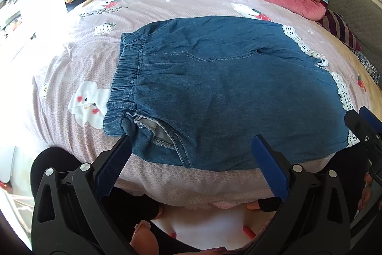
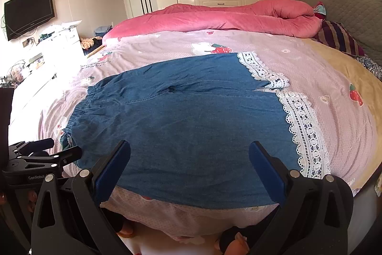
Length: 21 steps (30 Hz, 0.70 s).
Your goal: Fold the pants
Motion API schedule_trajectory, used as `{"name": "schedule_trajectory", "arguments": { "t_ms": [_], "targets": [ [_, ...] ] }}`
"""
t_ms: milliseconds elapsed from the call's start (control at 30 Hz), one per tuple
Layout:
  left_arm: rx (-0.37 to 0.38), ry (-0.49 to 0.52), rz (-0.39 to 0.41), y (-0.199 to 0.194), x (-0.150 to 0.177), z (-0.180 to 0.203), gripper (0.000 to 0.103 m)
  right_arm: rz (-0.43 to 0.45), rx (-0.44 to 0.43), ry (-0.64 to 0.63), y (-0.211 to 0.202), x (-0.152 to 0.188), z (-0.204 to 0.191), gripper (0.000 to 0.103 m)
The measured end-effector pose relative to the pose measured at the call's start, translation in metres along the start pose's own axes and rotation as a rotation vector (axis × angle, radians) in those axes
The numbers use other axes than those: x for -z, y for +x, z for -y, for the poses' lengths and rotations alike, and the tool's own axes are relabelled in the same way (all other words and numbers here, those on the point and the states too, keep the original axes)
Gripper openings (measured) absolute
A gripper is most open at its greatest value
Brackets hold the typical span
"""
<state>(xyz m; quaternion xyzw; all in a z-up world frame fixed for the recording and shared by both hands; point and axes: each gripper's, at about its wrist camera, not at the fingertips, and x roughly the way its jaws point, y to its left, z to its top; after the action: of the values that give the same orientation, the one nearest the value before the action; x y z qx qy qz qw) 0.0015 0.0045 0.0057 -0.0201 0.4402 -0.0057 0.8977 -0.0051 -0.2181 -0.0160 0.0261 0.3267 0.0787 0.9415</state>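
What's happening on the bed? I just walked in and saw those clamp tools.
A person holds a gripper in each hand over denim pants spread flat on the bed. The left gripper hangs near the waistband, the right gripper nearer the lace hems. Both are open; nothing is folded yet.

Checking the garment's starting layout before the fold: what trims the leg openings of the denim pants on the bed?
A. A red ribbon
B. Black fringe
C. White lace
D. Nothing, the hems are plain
C. A band of white lace runs along the leg hems of the denim pants, opposite the elastic waistband.
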Motion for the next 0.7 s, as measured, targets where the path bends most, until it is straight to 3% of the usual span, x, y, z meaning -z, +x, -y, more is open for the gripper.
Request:
{"name": "schedule_trajectory", "arguments": {
  "t_ms": [700],
  "targets": [
    [-0.006,0.005,0.007,-0.0017,-0.0006,0.0035,0.094,-0.002,0.000,-0.011,-0.0004,-0.0001,-0.0021,0.099]
  ]
}}
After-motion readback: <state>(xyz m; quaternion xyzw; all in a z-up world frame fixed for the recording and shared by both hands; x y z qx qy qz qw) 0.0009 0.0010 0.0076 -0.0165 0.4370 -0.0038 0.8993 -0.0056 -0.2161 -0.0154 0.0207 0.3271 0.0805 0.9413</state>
